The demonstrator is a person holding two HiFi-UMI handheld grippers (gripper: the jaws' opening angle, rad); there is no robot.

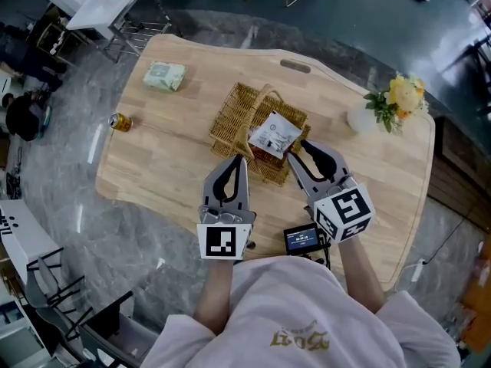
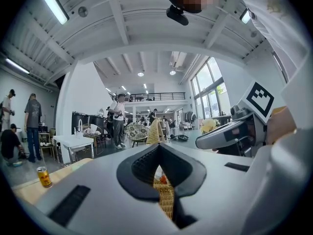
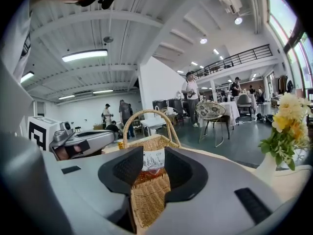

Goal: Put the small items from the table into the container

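A wicker basket (image 1: pixel 230 117) with an arched handle stands mid-table. In it lies a white-and-red snack packet (image 1: pixel 274 135). My right gripper (image 1: pixel 295 150) is open just short of the basket's near right rim; in the right gripper view the packet (image 3: pixel 153 161) and basket (image 3: pixel 146 199) show between its pads, which do not press on either. My left gripper (image 1: pixel 242 159) is shut and empty at the near left rim, and a strip of wicker (image 2: pixel 165 195) shows through its narrow slit. A pale green packet (image 1: pixel 165 77) and a small can (image 1: pixel 120 121) lie on the table's far left.
A white vase of yellow flowers (image 1: pixel 387 106) stands at the table's right side. A small black device with a lit screen (image 1: pixel 301 238) sits near the front edge by my right gripper. Chairs, tables and people fill the room beyond.
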